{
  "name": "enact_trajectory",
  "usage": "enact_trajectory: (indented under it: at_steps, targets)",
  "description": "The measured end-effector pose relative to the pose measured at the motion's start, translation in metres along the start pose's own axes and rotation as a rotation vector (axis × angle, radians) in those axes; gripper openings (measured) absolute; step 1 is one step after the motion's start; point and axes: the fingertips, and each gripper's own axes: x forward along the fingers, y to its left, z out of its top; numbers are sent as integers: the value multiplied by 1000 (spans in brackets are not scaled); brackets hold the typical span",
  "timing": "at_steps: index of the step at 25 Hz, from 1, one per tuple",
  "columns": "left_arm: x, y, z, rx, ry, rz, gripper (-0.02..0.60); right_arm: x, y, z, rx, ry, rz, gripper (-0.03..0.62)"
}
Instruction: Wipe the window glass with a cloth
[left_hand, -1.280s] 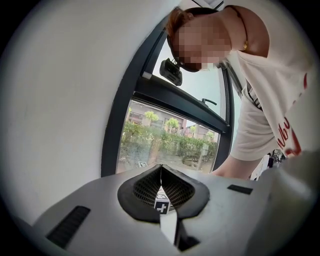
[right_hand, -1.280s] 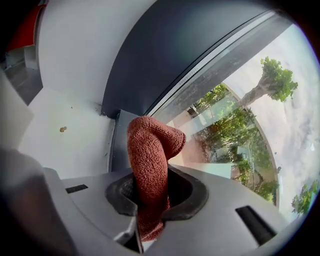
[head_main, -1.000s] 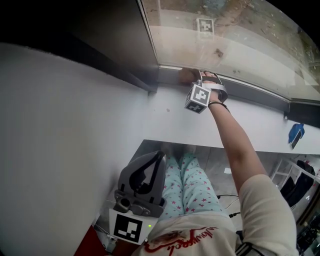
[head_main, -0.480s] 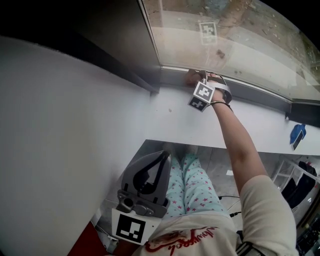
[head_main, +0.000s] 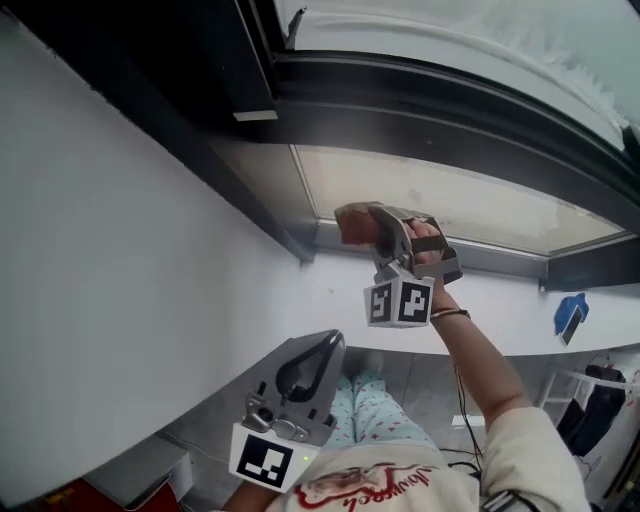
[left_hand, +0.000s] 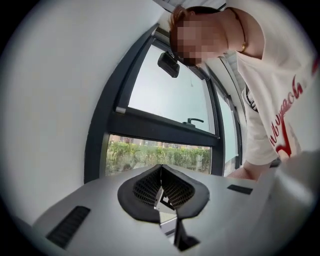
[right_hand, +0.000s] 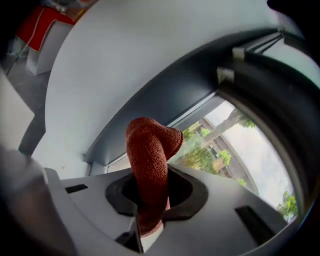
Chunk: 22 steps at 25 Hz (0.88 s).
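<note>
My right gripper (head_main: 372, 224) is raised in front of the lower left corner of the window glass (head_main: 450, 205). It is shut on a rust-red cloth (head_main: 352, 222). In the right gripper view the cloth (right_hand: 150, 150) stands up out of the jaws of the right gripper (right_hand: 151, 186), with the lower pane (right_hand: 215, 145) behind it; whether the cloth touches the glass I cannot tell. My left gripper (head_main: 322, 348) hangs low near my body, shut and empty. In the left gripper view the left gripper (left_hand: 161, 181) points up at the glass (left_hand: 155, 152) from a distance.
A dark window frame (head_main: 400, 95) runs above the pane, and a dark post (head_main: 245, 165) borders its left side. White wall (head_main: 120, 260) fills the left. A blue object (head_main: 568, 318) hangs at the right. A window handle (left_hand: 194, 120) shows on the upper sash.
The right gripper has lifted off the bottom edge of the pane with the cloth. The head view has tilted upward, and the upper frame now shows. The left gripper stays low.
</note>
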Motion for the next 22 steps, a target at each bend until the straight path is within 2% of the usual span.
enact_trajectory:
  at_steps: [3,8,13,19,22]
  targets:
    - [-2,-10,20,5,-33,4,21,-28,-58,53,-56,-90,-129,86]
    - [-11,-19,39,-43,-69,-2,21,-41,-110,79,-49,-98,-227,86]
    - [-17,-5,36,-36,-48,-67,21,-28,-126,91,-52,-49,-285,86]
    - [-22,6,27,-20,4,-213,21,-9,-141,97,-61,51,-379,86]
    - [-19,11,24,-25,12,-227,21,2,-140,105,-101,51,-378,86]
